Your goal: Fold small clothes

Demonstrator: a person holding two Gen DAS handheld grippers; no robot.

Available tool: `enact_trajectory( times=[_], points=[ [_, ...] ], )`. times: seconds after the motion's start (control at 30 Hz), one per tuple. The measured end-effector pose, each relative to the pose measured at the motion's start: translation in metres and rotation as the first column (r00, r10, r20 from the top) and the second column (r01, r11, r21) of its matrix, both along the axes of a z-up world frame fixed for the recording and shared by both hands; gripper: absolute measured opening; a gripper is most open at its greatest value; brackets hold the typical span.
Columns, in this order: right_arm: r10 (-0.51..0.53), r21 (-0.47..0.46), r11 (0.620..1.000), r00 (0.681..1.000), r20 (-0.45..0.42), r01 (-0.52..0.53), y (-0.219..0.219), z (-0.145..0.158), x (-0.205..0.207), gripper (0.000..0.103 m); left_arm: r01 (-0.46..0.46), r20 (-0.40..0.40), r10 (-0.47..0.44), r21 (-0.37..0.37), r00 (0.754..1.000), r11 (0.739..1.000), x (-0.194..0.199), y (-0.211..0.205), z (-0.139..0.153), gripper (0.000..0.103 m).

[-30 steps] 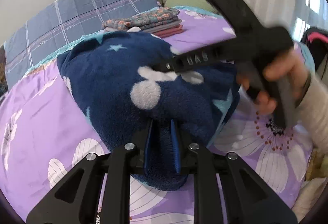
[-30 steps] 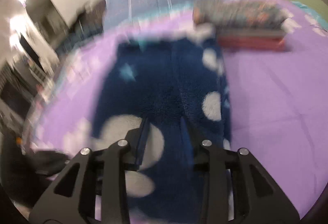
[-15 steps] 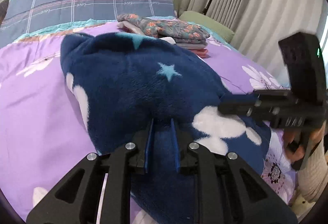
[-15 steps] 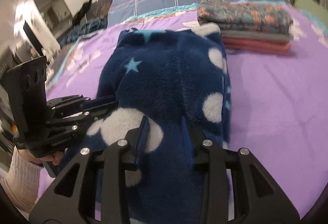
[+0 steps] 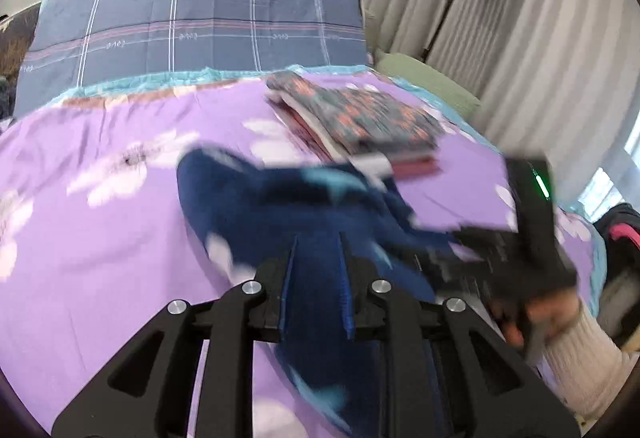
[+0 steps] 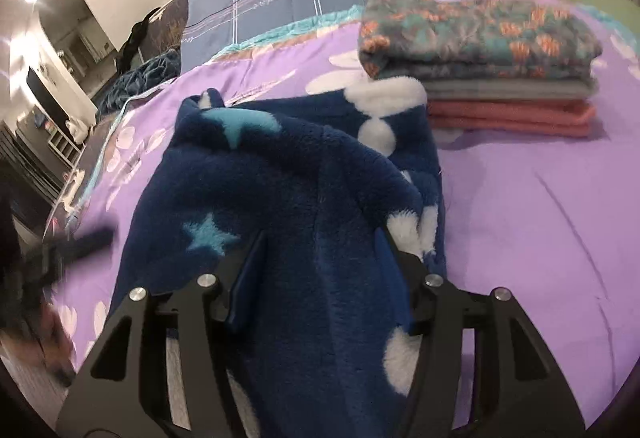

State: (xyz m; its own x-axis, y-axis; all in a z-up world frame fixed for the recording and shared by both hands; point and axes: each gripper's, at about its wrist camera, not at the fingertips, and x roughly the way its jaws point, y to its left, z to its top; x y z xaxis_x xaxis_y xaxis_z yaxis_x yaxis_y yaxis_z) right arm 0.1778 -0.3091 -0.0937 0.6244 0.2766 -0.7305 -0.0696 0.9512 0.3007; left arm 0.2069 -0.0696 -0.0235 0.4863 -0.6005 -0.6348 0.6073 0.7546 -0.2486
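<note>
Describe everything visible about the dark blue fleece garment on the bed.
The dark blue fleece garment looks plush, dark navy with light-blue stars and white round blotches. It lies bunched and partly folded on the purple flowered bedspread, its far edge close to the stack of folded clothes. The left gripper is shut on a fold of it. The right gripper has just been opening; its fingers straddle the fabric with a gap showing on the right side.

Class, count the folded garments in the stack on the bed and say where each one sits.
3 visible: floral garment on top, grey garment in the middle, red garment at the bottom on the purple bedspread. Others may be hidden within.
</note>
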Motion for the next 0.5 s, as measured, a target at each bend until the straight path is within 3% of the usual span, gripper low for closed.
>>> enact_trajectory(
  times=[0.07,0.13,0.17,0.23,0.37,0.43,0.47,0.5],
  points=[
    [-0.003,0.0,1.0,1.0,-0.005,0.003,0.001,0.0,0.003,0.055,0.0,-0.018,0.0,0.011,1.0,1.0,0.022,-0.011,-0.008,0.02],
    [0.001,0.011,1.0,1.0,-0.004,-0.001,-0.002,-0.002,0.005,0.056,-0.02,-0.04,0.028,0.186,0.999,0.982,0.05,-0.034,-0.047,0.021],
    [-0.001,0.027,1.0,1.0,-0.001,0.001,-0.004,-0.004,0.006,0.056,0.001,-0.041,0.008,0.22,0.999,0.975,0.053,-0.04,-0.064,0.021],
    [-0.023,0.036,0.999,1.0,-0.009,0.023,-0.008,-0.004,0.005,0.056,-0.036,-0.064,0.045,0.144,0.997,0.989,0.056,-0.035,-0.069,0.019],
    [-0.023,0.022,1.0,0.999,0.031,0.022,-0.006,0.009,-0.011,0.056,-0.056,0.017,0.054,0.235,0.998,0.97,0.033,-0.036,-0.05,0.019],
    [-0.08,0.064,0.995,0.995,0.052,0.076,-0.019,0.027,-0.043,0.061,-0.075,0.021,0.072,0.196,0.997,0.978,0.017,-0.023,-0.031,0.03],
    [-0.124,0.12,0.986,0.99,0.066,0.116,-0.031,0.037,-0.068,0.07,-0.06,0.018,0.057,0.15,0.998,0.987,0.006,-0.014,-0.021,0.035],
    [-0.142,0.17,0.977,0.987,0.08,0.127,-0.041,0.042,-0.084,0.07,-0.021,0.021,0.02,0.089,1.0,0.996,-0.007,-0.005,-0.013,0.048]
  ],
)
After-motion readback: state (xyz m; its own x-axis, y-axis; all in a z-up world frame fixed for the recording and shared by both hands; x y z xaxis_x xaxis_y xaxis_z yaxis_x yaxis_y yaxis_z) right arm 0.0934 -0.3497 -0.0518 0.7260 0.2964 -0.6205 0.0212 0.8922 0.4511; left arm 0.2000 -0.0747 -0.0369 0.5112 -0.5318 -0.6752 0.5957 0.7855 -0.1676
